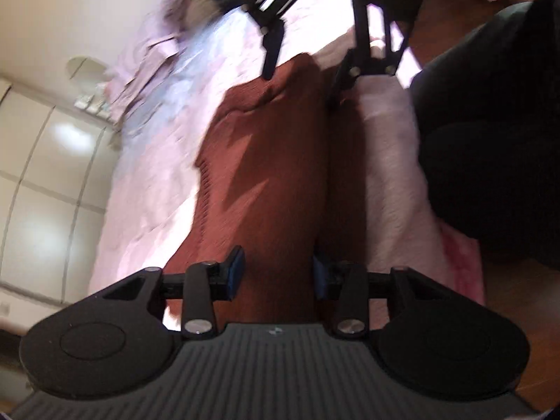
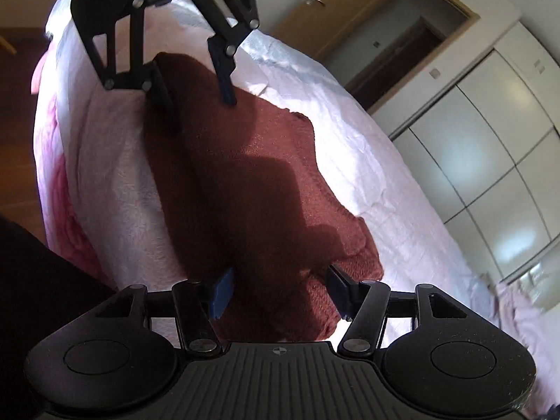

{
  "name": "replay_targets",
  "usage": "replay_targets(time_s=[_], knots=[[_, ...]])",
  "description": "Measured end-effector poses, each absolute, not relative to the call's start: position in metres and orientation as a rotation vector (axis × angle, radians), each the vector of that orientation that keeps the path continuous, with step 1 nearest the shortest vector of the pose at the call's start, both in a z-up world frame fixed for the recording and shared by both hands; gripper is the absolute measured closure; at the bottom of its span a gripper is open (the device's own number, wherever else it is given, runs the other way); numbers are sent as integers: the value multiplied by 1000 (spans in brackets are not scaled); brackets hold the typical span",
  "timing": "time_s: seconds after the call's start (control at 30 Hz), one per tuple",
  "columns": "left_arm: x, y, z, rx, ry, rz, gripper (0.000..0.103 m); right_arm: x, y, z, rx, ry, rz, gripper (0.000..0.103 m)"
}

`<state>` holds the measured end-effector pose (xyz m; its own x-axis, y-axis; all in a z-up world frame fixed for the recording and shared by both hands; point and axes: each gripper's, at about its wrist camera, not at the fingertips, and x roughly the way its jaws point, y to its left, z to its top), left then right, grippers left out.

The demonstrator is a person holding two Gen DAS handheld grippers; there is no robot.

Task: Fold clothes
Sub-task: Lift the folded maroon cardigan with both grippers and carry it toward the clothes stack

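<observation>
Squarely on the bed: a rust-red knit sweater [image 2: 266, 161] lies stretched along the pale sheet of the bed [image 2: 378, 175], near the edge; a raised fold runs its length from one gripper to the other
Right gripper [image 2: 280, 287]: low over the near end of the sweater in its own view; the blue-padded fingers [image 2: 221, 292] stand fairly wide, and a thick bunch of knit fills the gap, with both pads against it
Left gripper [image 1: 278, 269]: at the opposite end, facing the right one; its fingers [image 1: 235, 273] sit closer together with the fold between them; whether they pinch it I cannot tell
Person: dark clothing [image 1: 490, 122] beside the bed, on the side where a pink blanket [image 2: 59, 175] hangs over the edge
Background: pale lilac clothes [image 1: 147, 52] heaped farther up the bed, blurred; white wardrobe doors [image 2: 490, 175] and a wooden door [image 2: 350, 7] beyond
</observation>
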<state>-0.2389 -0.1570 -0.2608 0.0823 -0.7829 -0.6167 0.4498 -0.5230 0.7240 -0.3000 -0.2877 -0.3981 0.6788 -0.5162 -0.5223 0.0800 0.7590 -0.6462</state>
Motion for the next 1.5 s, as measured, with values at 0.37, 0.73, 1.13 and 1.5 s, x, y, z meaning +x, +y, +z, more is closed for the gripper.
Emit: replay_targets(time_s=[0.37, 0.73, 1.13, 1.5], knots=[[-213, -144, -274, 1257, -165, -1540, 89, -278, -264, -389, -633, 762, -307, 95], [-223, -118, -265, 1203, -225, -1533, 70, -290, -238, -406, -784, 756, -322, 20], [-239, -113, -278, 1225, -267, -1537, 59, -287, -253, -411, -822, 757, -314, 35], [-248, -127, -292, 1279, -318, -1485, 48, -285, -254, -420, -926, 786, -316, 35]])
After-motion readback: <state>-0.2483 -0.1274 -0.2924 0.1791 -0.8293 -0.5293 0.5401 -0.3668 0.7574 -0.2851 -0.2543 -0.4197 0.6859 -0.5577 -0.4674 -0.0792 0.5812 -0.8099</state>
